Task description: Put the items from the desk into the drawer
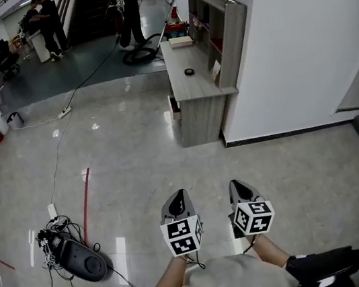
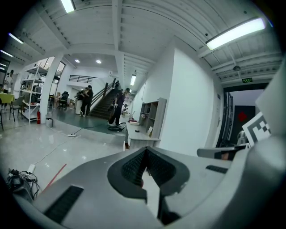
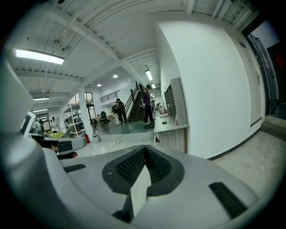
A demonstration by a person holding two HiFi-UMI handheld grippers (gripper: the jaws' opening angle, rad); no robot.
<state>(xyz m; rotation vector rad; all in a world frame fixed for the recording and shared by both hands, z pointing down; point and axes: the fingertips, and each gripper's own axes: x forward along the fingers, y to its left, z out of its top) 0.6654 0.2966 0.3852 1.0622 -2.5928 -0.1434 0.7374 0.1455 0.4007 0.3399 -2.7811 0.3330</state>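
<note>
Holding the left tool (image 1: pixel 178 199) and the right tool (image 1: pixel 237 188) side by side above the floor (image 1: pixel 128 161), both with jaws together and empty, well apart from the table (image 1: pixel 187 85).

Reads bright and even under ceiling strip lights (image 2: pixel 235 32), with white glare patches on the polished floor (image 1: pixel 137 174), heavy fisheye curvature and black vignetted corners in both gripper views.
</note>
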